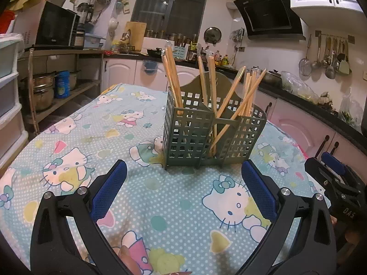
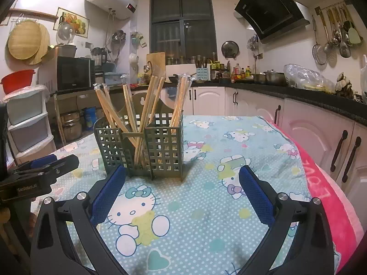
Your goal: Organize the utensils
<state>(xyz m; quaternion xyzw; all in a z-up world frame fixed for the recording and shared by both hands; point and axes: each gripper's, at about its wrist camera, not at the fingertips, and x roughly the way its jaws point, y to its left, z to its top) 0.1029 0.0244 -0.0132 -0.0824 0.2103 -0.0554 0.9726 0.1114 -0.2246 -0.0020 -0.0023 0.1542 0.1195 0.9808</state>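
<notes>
The left gripper (image 1: pixel 183 178) hangs low over the table with its blue pads (image 1: pixel 110 190) spread wide and nothing between them. The right gripper (image 2: pixel 182 183) sits the same way, blue pads (image 2: pixel 257 194) far apart, empty, just above the cloth. Each shows at the edge of the other's view: the right one at the left gripper's right side, the left one at the right gripper's left side, so they hover side by side.

Just ahead of both stands the green utensil holder (image 1: pixel 190 137), a plastic caddy with square-holed walls and several compartments, upright on the Hello Kitty tablecloth (image 1: pixel 75 142). Bundles of wooden chopsticks (image 1: pixel 173 78) lean out of it at different angles, some in clear wrappers that show at their tips. From the right wrist view the holder sits left of centre, close to that gripper's left pad.

Beyond the table, white cabinets run under a dark countertop (image 2: pixel 309 94) crowded with pots and bottles. A black range hood (image 2: pixel 270 6) hangs above, ladles and strainers hang on a wall rail (image 2: pixel 332 34), and a microwave (image 2: pixel 74 73) sits on a shelf to the left.
</notes>
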